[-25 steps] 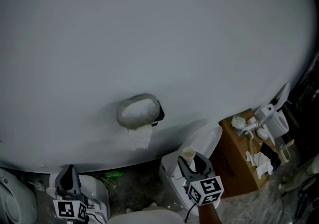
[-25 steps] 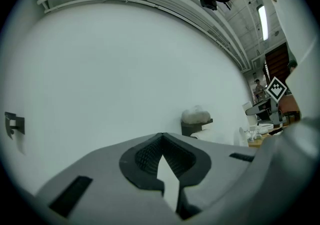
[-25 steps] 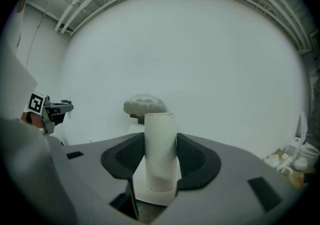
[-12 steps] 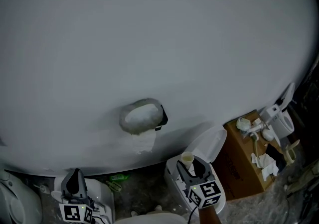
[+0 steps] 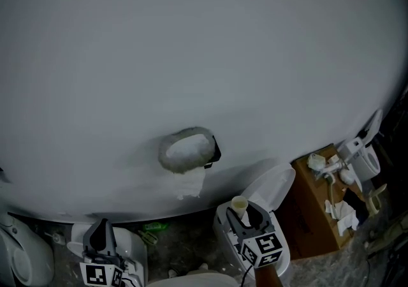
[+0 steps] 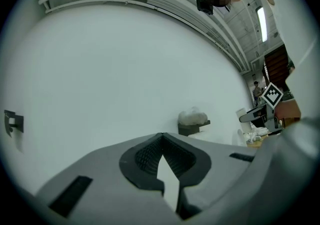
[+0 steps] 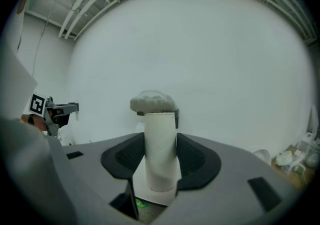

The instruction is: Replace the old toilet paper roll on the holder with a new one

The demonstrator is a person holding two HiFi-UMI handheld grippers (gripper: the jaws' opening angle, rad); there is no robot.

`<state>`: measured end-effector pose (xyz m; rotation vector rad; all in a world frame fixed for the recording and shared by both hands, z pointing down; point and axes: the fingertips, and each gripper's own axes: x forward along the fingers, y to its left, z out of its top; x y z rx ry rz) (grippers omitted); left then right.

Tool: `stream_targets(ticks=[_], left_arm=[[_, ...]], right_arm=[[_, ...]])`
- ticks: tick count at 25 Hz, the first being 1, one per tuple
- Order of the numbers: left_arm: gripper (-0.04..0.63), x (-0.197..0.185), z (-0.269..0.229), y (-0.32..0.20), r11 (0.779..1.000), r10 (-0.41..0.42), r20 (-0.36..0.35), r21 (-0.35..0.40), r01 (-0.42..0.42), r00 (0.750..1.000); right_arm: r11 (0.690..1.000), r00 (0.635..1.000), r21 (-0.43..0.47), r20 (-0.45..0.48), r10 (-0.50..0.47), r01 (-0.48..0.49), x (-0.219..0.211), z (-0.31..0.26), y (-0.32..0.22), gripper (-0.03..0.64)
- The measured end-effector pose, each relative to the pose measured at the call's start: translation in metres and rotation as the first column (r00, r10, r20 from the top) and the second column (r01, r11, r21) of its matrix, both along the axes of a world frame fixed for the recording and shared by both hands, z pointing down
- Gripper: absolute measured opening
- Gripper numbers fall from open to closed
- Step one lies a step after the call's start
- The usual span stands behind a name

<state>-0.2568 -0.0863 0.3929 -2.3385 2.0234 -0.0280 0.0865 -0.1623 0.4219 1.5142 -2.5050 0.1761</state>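
A white paper roll (image 5: 187,150) sits on a dark wall holder (image 5: 214,152), with a torn sheet (image 5: 189,183) hanging below it. In the right gripper view the same roll (image 7: 153,102) lies straight ahead. My right gripper (image 5: 246,215) is shut on an upright, bare cardboard tube (image 5: 239,203); the pads press both sides of this tube (image 7: 160,144). My left gripper (image 5: 99,237) is low at the left, away from the holder. Its jaws (image 6: 162,156) are shut with nothing between them.
A white bin with a raised lid (image 5: 273,187) stands under my right gripper. A cardboard box (image 5: 313,212) holding crumpled paper and white fixtures is at the right. Green scraps (image 5: 147,228) lie on the floor by the wall. A white rounded object (image 5: 18,260) is at the bottom left.
The head view has tilted, so the holder and both grippers sit lower and further right in the picture. The tube stays gripped; the left jaws stay shut.
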Motion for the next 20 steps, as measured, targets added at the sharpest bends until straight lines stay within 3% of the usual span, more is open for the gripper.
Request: stream_targets(ticks=[13,20], left_arm=[[0.006,-0.009,0.012,0.015,0.999,-0.023,0.027,-0.028,0.024,0.999],[0.006,-0.013,0.004,0.021,0.998,-0.051,0.003,-0.029,0.051,0.999]], right_arm=[[0.998,0.997,0.031,-0.048,-0.058,0.059,-0.02,-0.001,-0.008,0.19],[0.996,0.995,0.042,-0.062,-0.072,0.075,-0.023,-0.003,-0.003,0.19]])
